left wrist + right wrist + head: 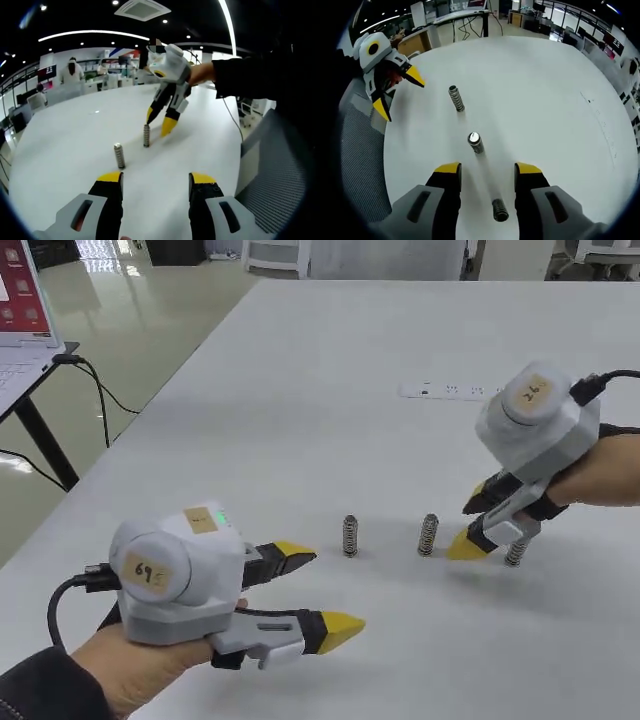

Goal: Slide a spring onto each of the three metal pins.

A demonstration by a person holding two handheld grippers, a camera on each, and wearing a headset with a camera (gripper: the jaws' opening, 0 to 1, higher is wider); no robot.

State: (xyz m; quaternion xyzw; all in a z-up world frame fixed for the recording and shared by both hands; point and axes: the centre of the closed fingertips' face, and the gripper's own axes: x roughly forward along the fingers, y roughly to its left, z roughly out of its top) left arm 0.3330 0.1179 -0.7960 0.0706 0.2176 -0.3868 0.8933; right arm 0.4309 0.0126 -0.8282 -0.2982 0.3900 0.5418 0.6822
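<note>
The white counter (300,390) carries three upright springs set in a row. At the near left of the head view, a hand holds the left gripper (322,590) just above the counter, pointing toward the row. Its jaws are spread apart and empty, as its own view confirms (156,178). It is well apart from every spring. The left spring (350,536) stands alone, clear of both grippers. In the right gripper view it is the farthest of the three (456,98), with the left gripper (400,96) off to one side of it. The middle spring (428,535) stands near the left spring. In the right gripper view a bright metal pin (474,136) shows at its top. Whether pins sit inside the other two springs cannot be told. The right spring (516,553) stands partly behind the right gripper (462,530), which angles down toward the counter. The right gripper view shows this spring (499,210) inside the gap between that gripper's own jaws (487,172), nearer one jaw. The jaws are parted and not clamped on it. Contact with either jaw cannot be told. A power strip (450,391) lies farther back on the counter.
</note>
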